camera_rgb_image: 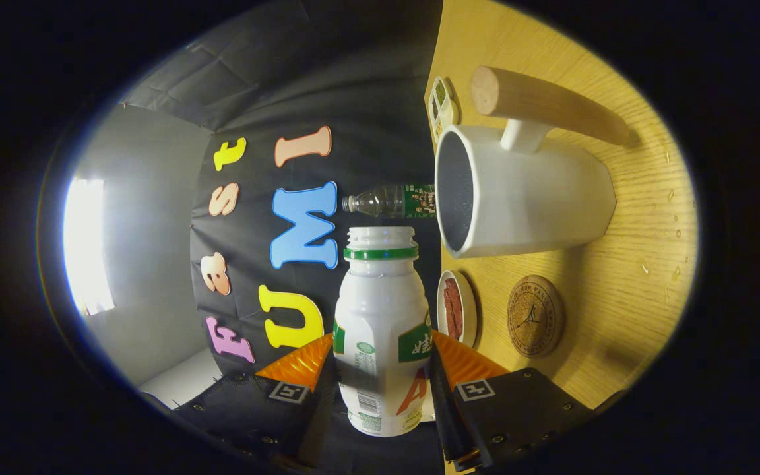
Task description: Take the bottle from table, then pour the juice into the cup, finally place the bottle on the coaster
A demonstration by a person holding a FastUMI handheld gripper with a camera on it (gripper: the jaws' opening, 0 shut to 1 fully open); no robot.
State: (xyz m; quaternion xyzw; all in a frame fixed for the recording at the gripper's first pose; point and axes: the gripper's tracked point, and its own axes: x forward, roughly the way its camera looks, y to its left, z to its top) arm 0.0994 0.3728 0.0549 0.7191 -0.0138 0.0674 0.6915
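**White plastic juice bottle with green neck band (380, 330) — tipped, mouth short of the cup**

Clamped between both fingers of the gripper (380, 369), cap off, turned sideways relative to the yellow wooden table (637, 218). Lifted clear of the table — first step judged done. Open mouth near the rim of the white faceted cup with the wooden handle (525, 198), not yet over it; no juice seen flowing. Pour still to finish, then bottle to set on the round cork coaster (535, 315), bare beside the cup
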